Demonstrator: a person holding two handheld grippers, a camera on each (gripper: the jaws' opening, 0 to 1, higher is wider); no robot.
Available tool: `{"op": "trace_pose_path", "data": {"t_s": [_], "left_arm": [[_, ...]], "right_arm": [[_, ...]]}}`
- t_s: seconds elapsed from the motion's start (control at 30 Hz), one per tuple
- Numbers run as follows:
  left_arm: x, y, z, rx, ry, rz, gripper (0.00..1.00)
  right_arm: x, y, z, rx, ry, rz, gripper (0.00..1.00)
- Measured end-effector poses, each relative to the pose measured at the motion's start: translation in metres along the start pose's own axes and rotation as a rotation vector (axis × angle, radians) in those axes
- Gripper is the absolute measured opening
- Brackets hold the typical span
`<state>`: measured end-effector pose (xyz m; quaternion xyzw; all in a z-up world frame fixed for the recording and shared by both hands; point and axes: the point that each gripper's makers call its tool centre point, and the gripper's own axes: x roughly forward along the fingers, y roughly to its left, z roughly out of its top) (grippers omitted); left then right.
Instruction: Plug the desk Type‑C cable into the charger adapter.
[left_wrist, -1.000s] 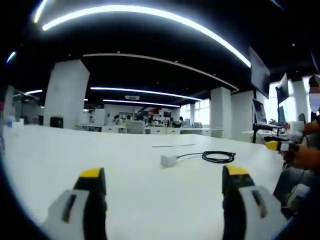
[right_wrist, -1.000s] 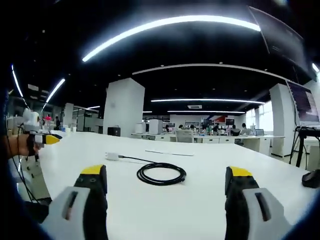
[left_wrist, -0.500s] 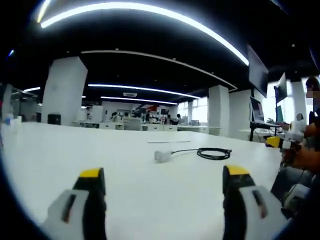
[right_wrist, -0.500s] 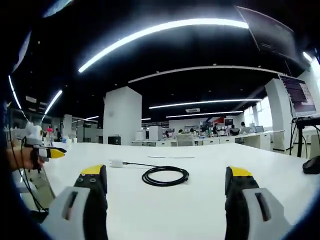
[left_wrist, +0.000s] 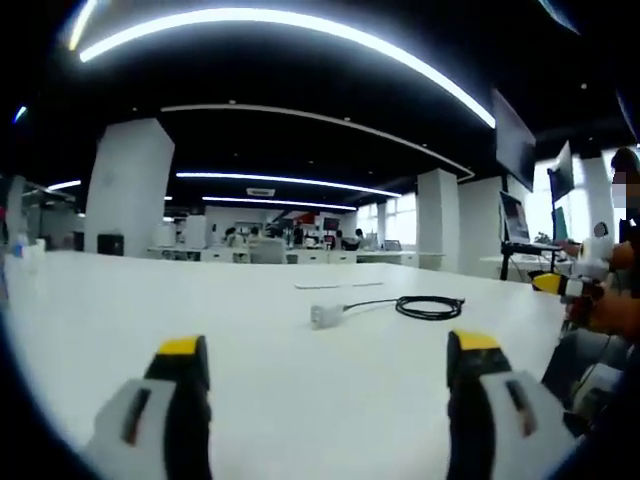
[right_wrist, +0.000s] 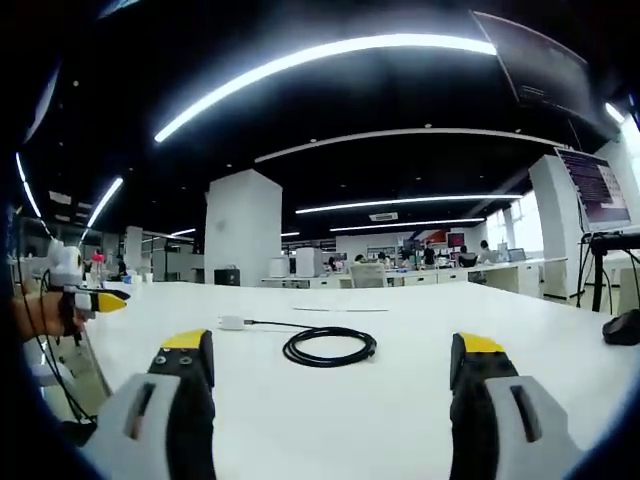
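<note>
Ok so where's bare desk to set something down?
Bare white desk lies between the right gripper and the coiled cable, and right of the coil. The only crowded spot is around the cable and white adapter.

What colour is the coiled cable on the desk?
Black; the coiled cable shows best in the right gripper view, on the white desk.

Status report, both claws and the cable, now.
Left claw open, empty; right claw open, empty. Coiled black cable and white charger adapter on the white desk, untouched. Nothing in the way.
</note>
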<state>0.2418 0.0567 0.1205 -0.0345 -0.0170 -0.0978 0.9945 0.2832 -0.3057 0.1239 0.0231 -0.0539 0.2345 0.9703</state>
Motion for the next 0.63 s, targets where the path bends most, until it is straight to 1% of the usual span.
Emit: {"op": "trace_pose_path", "data": {"t_s": [0.07, 0.63], "left_arm": [[-0.0003, 0.0014, 0.002, -0.001, -0.009, 0.004, 1.0], [-0.0025, 0.0065, -0.0011, -0.009, 0.0, 0.016, 1.0]], "right_arm": [[-0.0001, 0.0003, -0.0005, 0.001, 0.001, 0.002, 1.0], [-0.0031, -0.0002, -0.0003, 0.01, 0.006, -0.016, 1.0]]}}
